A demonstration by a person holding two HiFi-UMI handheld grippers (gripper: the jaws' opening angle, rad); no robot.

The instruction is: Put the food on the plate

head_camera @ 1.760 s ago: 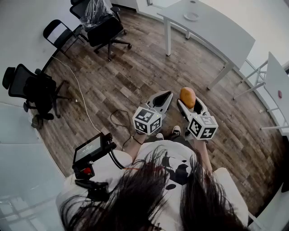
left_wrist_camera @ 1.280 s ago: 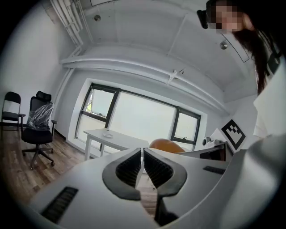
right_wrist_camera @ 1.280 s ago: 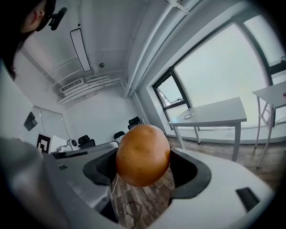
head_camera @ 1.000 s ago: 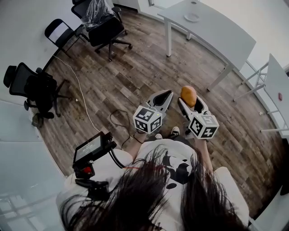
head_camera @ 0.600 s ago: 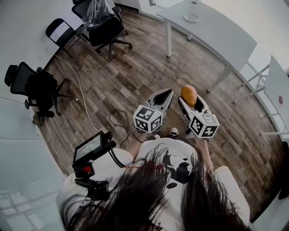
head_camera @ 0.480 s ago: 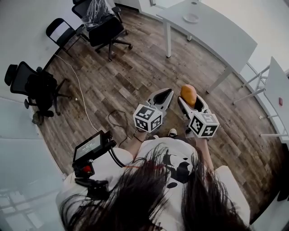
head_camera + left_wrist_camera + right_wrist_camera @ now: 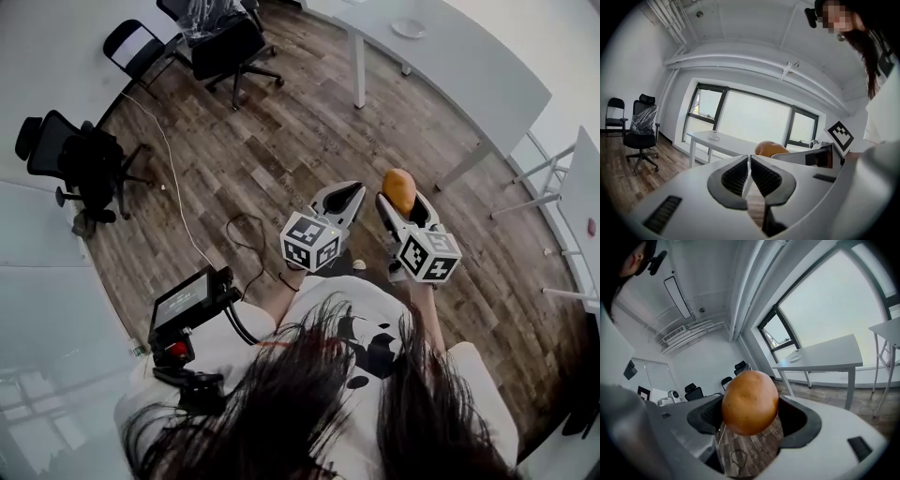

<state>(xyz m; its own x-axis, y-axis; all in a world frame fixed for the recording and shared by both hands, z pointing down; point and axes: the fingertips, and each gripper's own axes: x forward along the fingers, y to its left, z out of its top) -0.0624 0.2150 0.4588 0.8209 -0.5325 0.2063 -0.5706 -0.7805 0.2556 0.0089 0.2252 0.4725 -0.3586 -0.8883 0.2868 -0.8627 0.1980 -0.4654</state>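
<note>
In the head view, the right gripper (image 7: 402, 204), just right of centre, has its jaws clamped on the food (image 7: 399, 188), a rounded orange-brown piece held in the air above the wooden floor (image 7: 281, 141). The right gripper view shows the food filling the gap between the dark pads (image 7: 709, 415). Just beside it on the left, the left gripper (image 7: 341, 198) holds nothing, its jaws pressed together. The plate (image 7: 410, 28) sits on the white tabletop (image 7: 478, 75) at the upper right of the frame, well apart from the food. Black office chairs (image 7: 84, 169) stand at the upper left.
</note>
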